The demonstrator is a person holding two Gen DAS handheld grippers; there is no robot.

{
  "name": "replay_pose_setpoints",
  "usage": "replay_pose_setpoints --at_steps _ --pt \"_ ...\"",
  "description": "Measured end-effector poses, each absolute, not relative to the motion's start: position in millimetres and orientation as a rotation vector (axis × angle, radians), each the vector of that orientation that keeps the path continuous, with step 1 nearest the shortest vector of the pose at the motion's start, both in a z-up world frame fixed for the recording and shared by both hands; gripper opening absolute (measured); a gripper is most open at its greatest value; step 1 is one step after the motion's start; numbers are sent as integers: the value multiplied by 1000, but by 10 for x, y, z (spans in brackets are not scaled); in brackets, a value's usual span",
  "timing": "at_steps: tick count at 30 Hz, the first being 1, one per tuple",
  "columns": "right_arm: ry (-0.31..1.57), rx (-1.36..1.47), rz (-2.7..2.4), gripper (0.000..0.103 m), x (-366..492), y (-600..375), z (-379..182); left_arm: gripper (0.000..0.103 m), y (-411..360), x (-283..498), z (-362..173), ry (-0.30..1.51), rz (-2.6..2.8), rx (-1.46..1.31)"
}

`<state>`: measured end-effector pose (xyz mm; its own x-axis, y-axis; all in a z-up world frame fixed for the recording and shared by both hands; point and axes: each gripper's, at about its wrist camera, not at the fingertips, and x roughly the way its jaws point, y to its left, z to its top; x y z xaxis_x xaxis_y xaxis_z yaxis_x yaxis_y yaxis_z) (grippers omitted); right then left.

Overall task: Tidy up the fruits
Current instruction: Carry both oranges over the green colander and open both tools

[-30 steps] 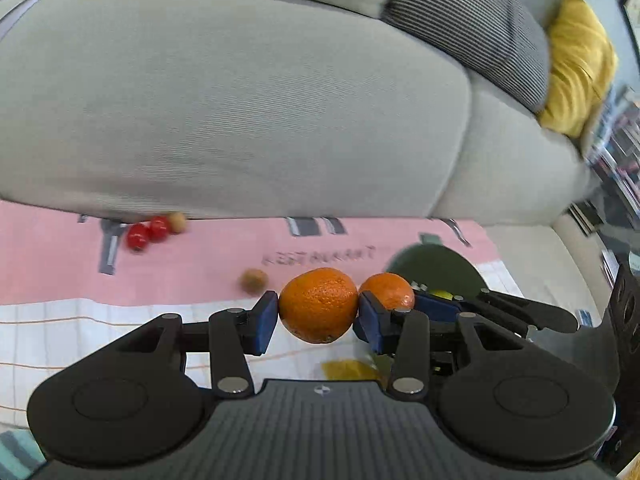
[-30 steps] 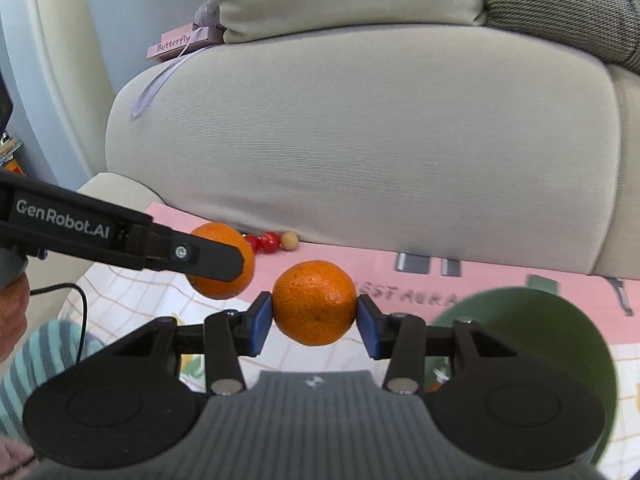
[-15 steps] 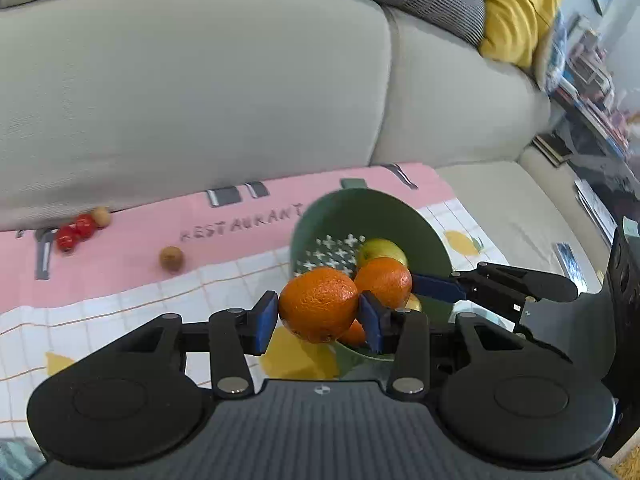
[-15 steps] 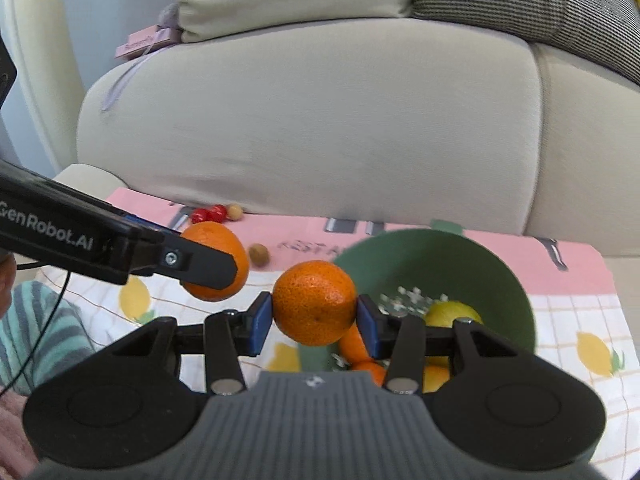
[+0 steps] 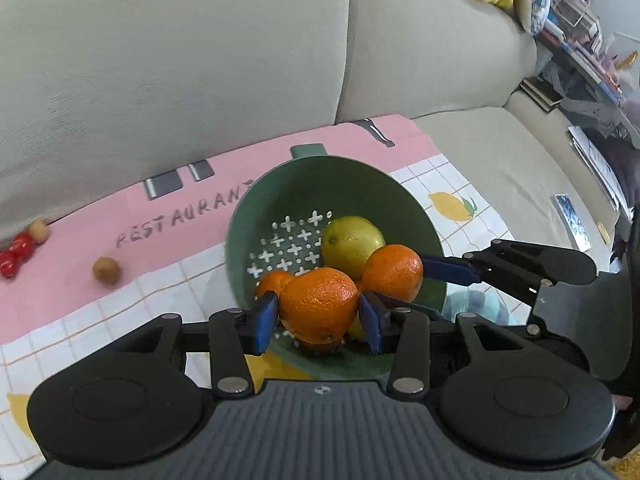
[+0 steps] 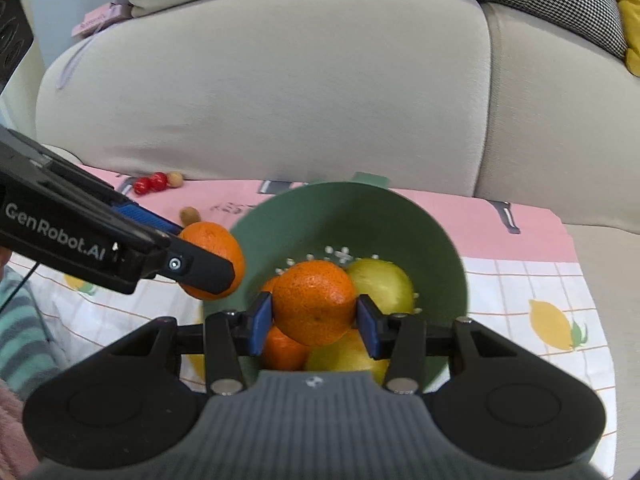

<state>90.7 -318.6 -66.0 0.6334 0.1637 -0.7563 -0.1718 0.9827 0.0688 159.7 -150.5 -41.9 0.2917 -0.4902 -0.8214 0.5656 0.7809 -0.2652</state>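
My left gripper (image 5: 318, 318) is shut on an orange (image 5: 319, 304) and holds it over the near rim of the green colander (image 5: 280, 192). My right gripper (image 6: 314, 322) is shut on a second orange (image 6: 314, 300) above the same colander (image 6: 340, 208). Inside lie a yellow-green fruit (image 5: 350, 238), another orange (image 6: 280, 350) and more yellow fruit (image 6: 344, 356). The right gripper's orange also shows in the left wrist view (image 5: 394, 268); the left one shows in the right wrist view (image 6: 216, 248).
The colander sits on a pink and checked cloth (image 5: 160, 264) on a beige sofa (image 5: 200, 60). Two red cherries (image 5: 14, 254) and two small brown fruits (image 5: 106, 270) lie on the cloth at left. Books and clutter are at far right (image 5: 580, 40).
Both grippers have moved right and forward with their oranges and now hang over the colander, which fills more of each view. Both stay shut.
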Motion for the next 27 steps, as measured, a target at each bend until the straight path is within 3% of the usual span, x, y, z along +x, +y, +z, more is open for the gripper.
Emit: replay_pose_setpoints --at_steps 27 --pt "908 -90 244 43 1236 -3311 -941 50 -1949 2172 -946 1213 -704 113"
